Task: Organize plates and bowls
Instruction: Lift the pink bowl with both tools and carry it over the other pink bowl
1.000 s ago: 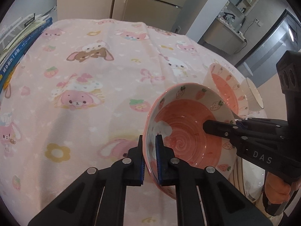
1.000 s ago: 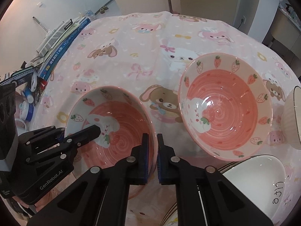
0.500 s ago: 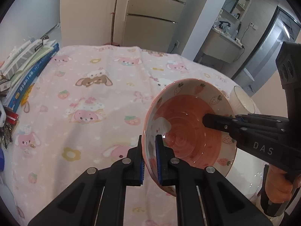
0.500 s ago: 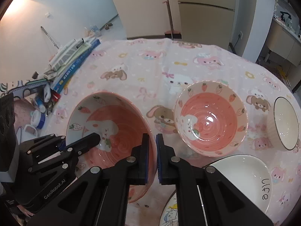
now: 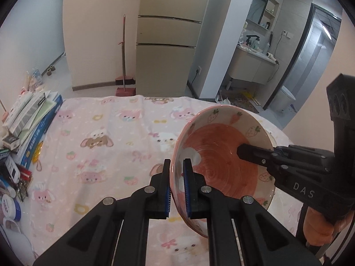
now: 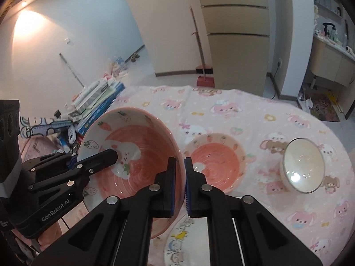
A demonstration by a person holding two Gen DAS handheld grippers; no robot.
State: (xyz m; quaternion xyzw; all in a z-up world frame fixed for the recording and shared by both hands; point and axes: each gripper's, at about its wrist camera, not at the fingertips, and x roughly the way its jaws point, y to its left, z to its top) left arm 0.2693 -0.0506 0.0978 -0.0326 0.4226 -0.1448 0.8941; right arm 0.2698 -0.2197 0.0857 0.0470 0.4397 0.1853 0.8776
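Both tongs [image 5: 176,185] [image 6: 179,186] grip the empty pink bowl [image 6: 133,153]; second pink bowl [image 6: 216,161] lies empty.

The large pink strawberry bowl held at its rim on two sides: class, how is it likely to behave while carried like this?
The large pink bowl looks glazed and shiny, so its rim may slip between the left tongs and right tongs. It looks like rigid ceramic, so it probably won't flex but could chip if dropped. It hangs tilted, so it may pivot.

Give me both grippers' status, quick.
Left gripper: shut on the strawberry bowl rim.
Right gripper: shut on the opposite rim of that bowl.
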